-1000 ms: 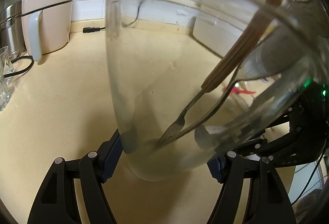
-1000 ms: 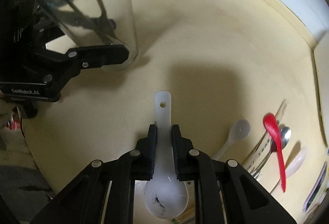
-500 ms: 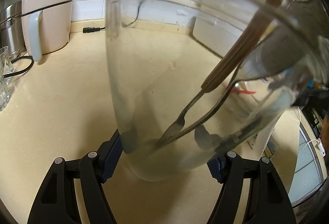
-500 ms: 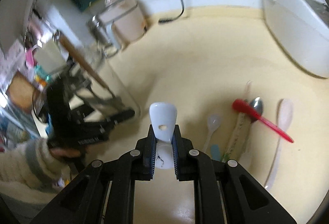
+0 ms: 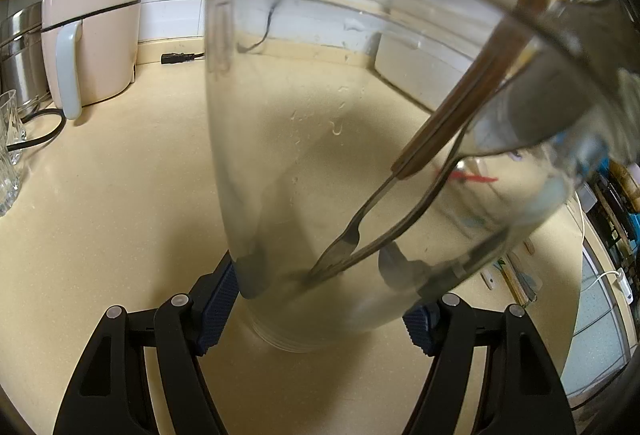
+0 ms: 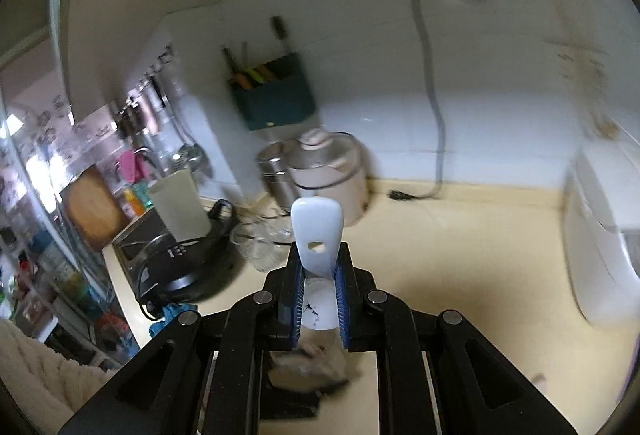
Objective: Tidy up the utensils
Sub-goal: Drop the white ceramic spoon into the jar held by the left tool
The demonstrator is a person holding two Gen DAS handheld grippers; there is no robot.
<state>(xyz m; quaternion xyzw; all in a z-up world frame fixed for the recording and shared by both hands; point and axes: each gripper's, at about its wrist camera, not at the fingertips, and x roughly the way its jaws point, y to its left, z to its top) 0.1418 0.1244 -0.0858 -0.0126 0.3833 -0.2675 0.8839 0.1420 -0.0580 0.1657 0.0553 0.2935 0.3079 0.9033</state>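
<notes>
My left gripper (image 5: 320, 299) is shut on a tall clear glass jar (image 5: 320, 115) standing on the beige counter (image 5: 100, 215). Inside the jar lean a fork with a wooden handle (image 5: 452, 139) and a second metal utensil (image 5: 400, 227). My right gripper (image 6: 318, 283) is shut on a white ceramic spoon (image 6: 318, 235), handle end pointing forward and up, bowl back between the fingers. The right gripper is lifted high and looks toward the back wall. The jar does not show clearly in the right wrist view.
A pink electric pot (image 5: 88, 43) (image 6: 332, 171), a steel pot (image 5: 16, 55) and a cut glass (image 5: 8, 151) stand at the back left. A black cord (image 5: 180, 57) lies by the wall. A white appliance (image 6: 600, 235) sits at right. Loose utensils, one red (image 5: 476, 177), show through the jar.
My right gripper has risen and tilted up with the white spoon, so its view swung from the counter to the back wall. The left gripper and jar have stayed still.
</notes>
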